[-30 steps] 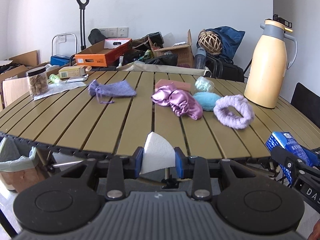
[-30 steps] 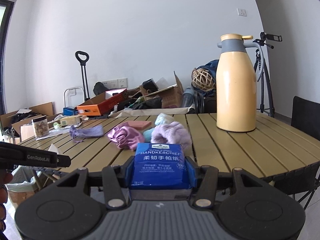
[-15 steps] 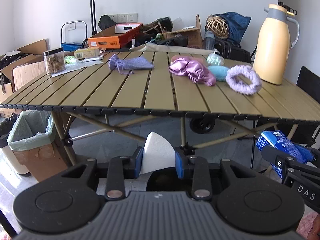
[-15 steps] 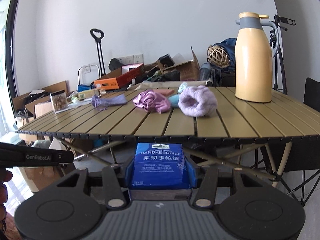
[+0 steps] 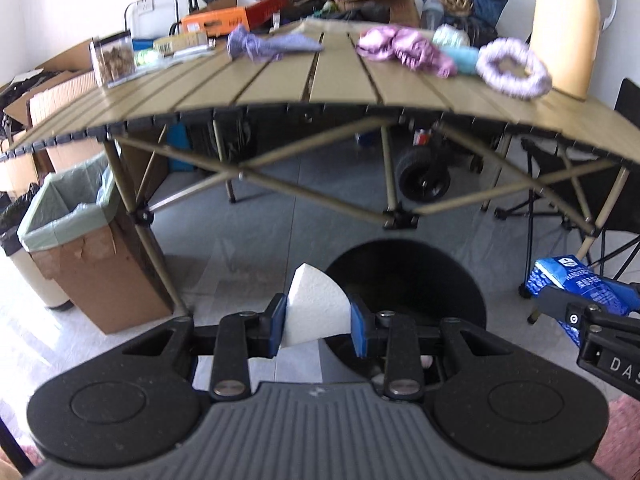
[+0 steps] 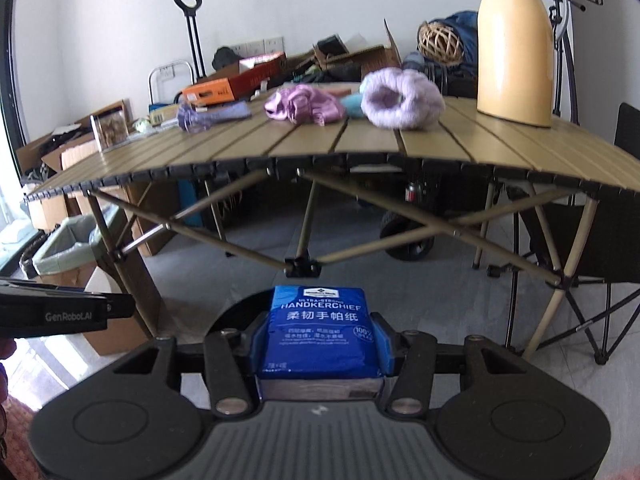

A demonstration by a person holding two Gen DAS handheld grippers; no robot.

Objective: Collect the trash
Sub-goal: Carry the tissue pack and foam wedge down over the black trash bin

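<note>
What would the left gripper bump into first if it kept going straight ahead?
Probably the round black bin just beyond the left gripper, which holds a white tissue; depth is hard to judge.

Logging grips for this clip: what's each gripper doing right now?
Left gripper: closed on white tissue.
Right gripper: closed on blue handkerchief pack.

The right gripper (image 6: 322, 340) clamps a blue handkerchief pack (image 6: 320, 330) between its pads, below the near edge of the bench (image 6: 360, 144). On the bench stand a yellow jug (image 6: 516, 44) at the right end, a lilac fluffy band (image 6: 400, 98) beside it, a pink satin cloth (image 6: 304, 106) near the middle, a purple pouch (image 6: 212, 114) and a clear jar (image 6: 109, 127) toward the left. Under the bench's left end sits a lined cardboard bin (image 6: 68, 248). The left gripper (image 6: 108, 306) juts in below that end.
</note>
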